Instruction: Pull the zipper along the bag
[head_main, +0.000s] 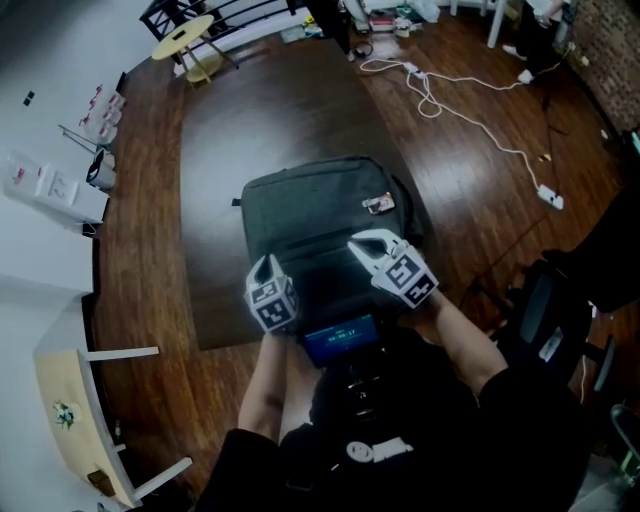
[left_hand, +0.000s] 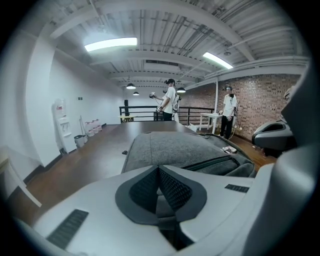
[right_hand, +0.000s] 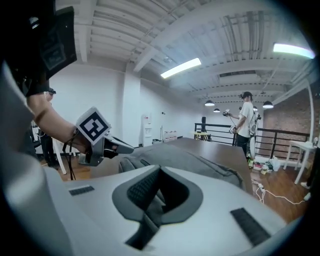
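Dark worktop (head_main: 260, 130), with a grey bag (head_main: 310, 210) lying flat near its front edge. At the bag's near end, left claw (left_hand: 159, 172) closed, pads meeting, thin grey strip between them. Just beside it, right claw (right_hand: 159, 172) closed tight too, grey sliver between its pads; unclear what. Along the bag's top, towards its right side, a dark zipper (left_hand: 212, 162) line.

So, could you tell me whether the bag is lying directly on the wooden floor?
No, the bag lies on the dark table, with the wooden floor visible around that table.
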